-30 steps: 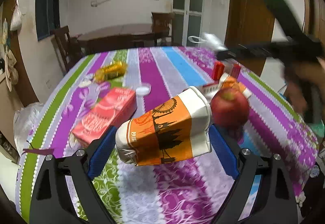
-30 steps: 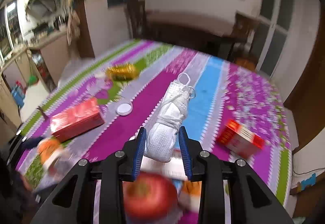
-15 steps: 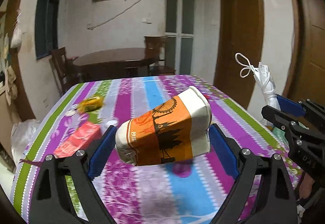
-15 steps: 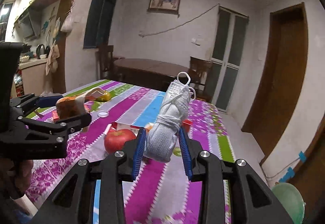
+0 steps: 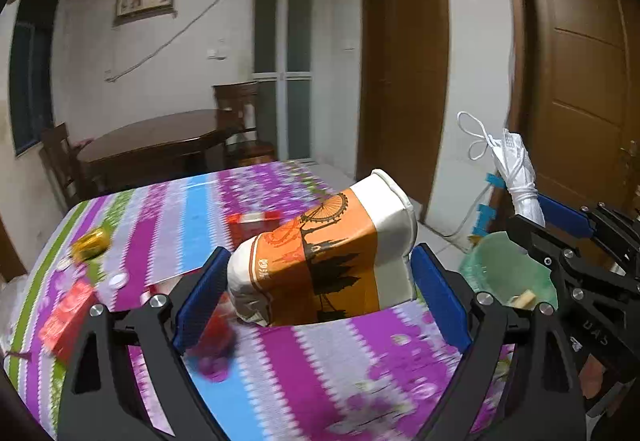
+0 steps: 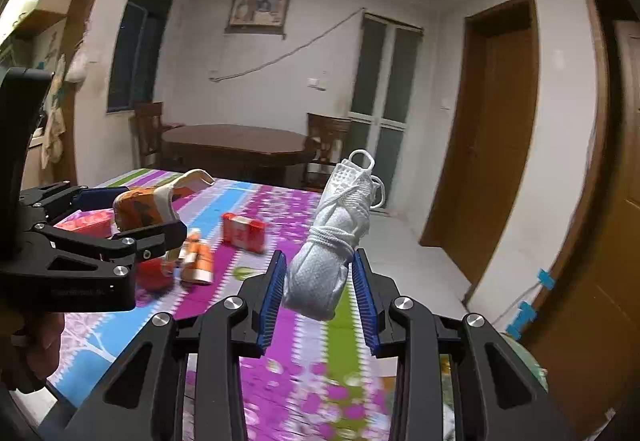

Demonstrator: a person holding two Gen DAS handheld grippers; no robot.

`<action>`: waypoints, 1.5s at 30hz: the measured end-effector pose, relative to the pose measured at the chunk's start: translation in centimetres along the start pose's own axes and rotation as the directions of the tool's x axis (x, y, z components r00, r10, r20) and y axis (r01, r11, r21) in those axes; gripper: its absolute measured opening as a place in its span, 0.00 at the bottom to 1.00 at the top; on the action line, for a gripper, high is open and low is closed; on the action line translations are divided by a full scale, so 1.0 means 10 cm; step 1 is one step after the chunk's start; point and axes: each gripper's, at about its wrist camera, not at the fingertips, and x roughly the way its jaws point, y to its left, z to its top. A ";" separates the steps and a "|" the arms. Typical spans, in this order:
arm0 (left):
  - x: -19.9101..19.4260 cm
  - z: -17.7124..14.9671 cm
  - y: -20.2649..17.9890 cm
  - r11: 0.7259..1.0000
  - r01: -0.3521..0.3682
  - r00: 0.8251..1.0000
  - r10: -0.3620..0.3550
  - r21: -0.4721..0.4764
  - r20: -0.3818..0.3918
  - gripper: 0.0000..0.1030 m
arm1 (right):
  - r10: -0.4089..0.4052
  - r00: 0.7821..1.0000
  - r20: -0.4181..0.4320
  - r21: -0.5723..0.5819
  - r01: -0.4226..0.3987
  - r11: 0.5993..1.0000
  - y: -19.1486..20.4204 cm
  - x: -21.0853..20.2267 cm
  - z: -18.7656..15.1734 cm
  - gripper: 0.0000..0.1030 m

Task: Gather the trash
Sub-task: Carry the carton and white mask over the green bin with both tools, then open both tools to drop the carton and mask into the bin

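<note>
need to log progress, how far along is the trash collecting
Done: a scrap already lies in the green bin. In hand: the left gripper is shut on the orange paper cup, the right gripper on a rolled white mask, both near the bin. Left: red boxes, a gold wrapper and a small white cap on the table.

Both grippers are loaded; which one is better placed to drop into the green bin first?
Probably right: the right gripper holds the white mask almost over the green bin. The left gripper, with the crushed cup, is above the table.
</note>
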 end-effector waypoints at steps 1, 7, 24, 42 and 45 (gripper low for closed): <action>0.03 0.03 -0.09 1.000 0.017 1.000 -0.017 0.008 0.000 0.85 | -0.013 1.000 0.000 0.003 0.013 1.000 -0.08 -0.03 -0.01 0.34; 0.21 0.18 -0.60 0.991 0.121 0.993 -0.121 0.052 -0.003 0.85 | -0.111 0.994 -0.016 0.030 0.112 0.993 -0.83 -0.24 -0.11 0.34; 1.21 0.24 -1.91 0.918 0.381 0.914 -0.356 0.112 -0.193 0.85 | -0.150 0.925 -0.348 0.134 0.207 0.969 -2.69 0.13 -0.82 0.34; 2.04 -0.24 -2.43 0.890 0.431 0.829 -0.327 0.147 -0.455 0.90 | -0.061 0.866 -0.497 0.247 0.208 0.946 -2.80 0.95 -1.45 0.34; 2.07 -0.22 -2.34 0.901 0.421 0.827 -0.335 0.103 -0.451 0.94 | -0.062 0.875 -0.481 0.253 0.206 0.945 -2.81 0.90 -1.42 0.39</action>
